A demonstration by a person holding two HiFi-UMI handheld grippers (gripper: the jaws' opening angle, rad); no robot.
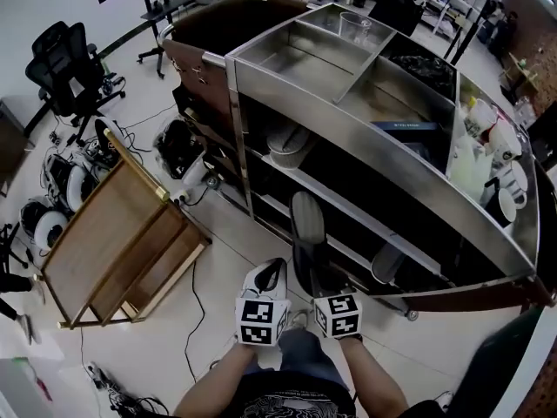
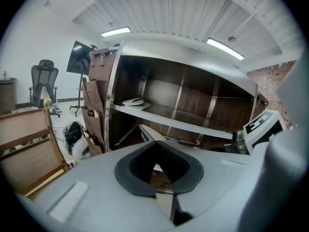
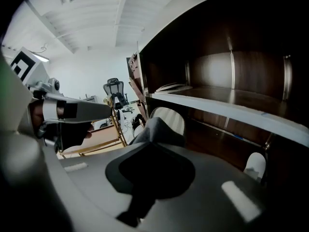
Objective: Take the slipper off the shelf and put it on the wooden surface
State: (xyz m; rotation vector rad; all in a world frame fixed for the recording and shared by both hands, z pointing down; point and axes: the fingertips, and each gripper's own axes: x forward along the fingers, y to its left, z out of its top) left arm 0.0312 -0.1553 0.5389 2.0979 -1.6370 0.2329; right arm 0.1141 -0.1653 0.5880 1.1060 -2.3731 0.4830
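Black-and-white marker cubes (image 1: 261,320), dark patterned shirt (image 1: 280,405).

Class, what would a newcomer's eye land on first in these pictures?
The grey slipper, standing up from the right gripper that clamps it, in front of the steel shelf unit. Then the wooden surface on the floor at the left.

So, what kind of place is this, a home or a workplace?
Most likely a lab or office workroom, not a home. An office chair stands near the wall, cables lie loose on the tiled floor, and a large metal shelf unit fills the middle.
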